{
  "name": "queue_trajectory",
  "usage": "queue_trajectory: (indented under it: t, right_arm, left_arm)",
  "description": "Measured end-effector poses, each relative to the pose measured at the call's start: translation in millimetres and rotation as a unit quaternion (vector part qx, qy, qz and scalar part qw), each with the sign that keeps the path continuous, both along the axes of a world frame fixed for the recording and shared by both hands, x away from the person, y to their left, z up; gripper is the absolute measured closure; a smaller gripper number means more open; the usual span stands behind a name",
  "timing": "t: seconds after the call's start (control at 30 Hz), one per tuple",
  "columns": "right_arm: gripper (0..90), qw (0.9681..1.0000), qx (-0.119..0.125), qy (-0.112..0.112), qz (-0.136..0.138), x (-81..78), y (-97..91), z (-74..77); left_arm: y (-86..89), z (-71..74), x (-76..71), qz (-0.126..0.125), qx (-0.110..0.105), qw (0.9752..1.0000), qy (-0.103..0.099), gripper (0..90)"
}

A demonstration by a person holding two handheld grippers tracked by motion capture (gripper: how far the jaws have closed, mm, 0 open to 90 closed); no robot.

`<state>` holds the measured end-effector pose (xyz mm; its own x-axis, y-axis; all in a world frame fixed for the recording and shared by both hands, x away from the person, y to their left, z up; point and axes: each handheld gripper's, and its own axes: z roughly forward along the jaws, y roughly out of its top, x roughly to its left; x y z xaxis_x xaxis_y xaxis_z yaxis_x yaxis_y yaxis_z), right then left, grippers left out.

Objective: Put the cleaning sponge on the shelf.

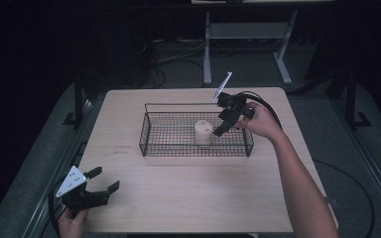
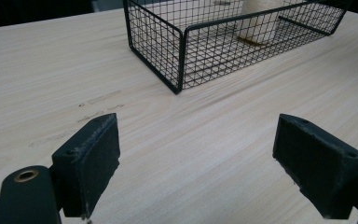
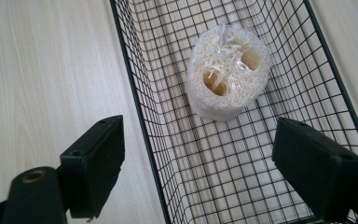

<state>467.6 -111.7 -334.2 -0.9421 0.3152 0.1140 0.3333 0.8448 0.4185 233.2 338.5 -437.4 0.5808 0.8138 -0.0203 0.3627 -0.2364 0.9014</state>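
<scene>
A pale, porous loofah sponge (image 3: 227,70) stands upright in the black wire mesh basket (image 1: 151,130). The right gripper (image 1: 220,130) hovers beside it, jaws wide and empty. The left gripper (image 1: 104,181) rests near the light wooden table (image 1: 178,183) corner, jaws spread, holding nothing.

A basket (image 1: 149,133) stands on the table (image 1: 188,188), toward its far side and a little right of the middle. A loofah (image 1: 203,132) stands upright in the basket, in its right half, apart from the walls. The right claw (image 1: 224,125) hangs over the basket's right end, just right of the loofah and above it, jaws apart with nothing between them. The left claw (image 1: 106,181) sits at the table's near left corner, well apart from the basket, which lies far and to its right.
</scene>
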Motion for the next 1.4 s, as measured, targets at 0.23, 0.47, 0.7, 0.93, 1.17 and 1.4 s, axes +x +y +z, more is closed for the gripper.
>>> queue_trajectory:
  t: [0.23, 0.47, 0.7, 0.93, 1.17, 1.4]
  right_arm:
    - [16.6, 0.9999, 0.01, 0.001, -0.003, -4.8, -7.2, -1.7]
    - [16.7, 1.0, 0.004, 0.001, -0.002, -9.9, -12.2, -2.3]
    - [16.6, 1.0, 0.007, 0.001, -0.003, -16.1, -17.8, -2.7]
    - [16.6, 1.0, 0.004, 0.004, -0.005, -21.5, -23.8, -5.8]
    - [16.6, 0.9999, 0.009, 0.002, -0.007, -29.0, -30.5, -5.4]
    - [16.6, 1.0, 0.006, 0.001, -0.003, -36.7, -36.6, -6.3]
  left_arm:
    - [0.0, 0.0, -0.1, -0.001, 0.0, 1.0, 0.0, 13.9]
    - [-0.1, 0.0, -0.2, 0.0, 0.0, 1.0, 0.0, 13.9]
    - [-0.6, 0.0, -0.3, 0.0, 0.0, 1.0, 0.0, 13.9]
    - [-0.7, -0.1, -0.3, 0.0, 0.001, 1.0, 0.001, 14.0]
    - [-1.5, 0.0, -0.3, -0.001, 0.001, 1.0, 0.0, 13.9]
    - [-1.7, -0.1, -0.4, -0.001, 0.002, 1.0, 0.0, 14.0]
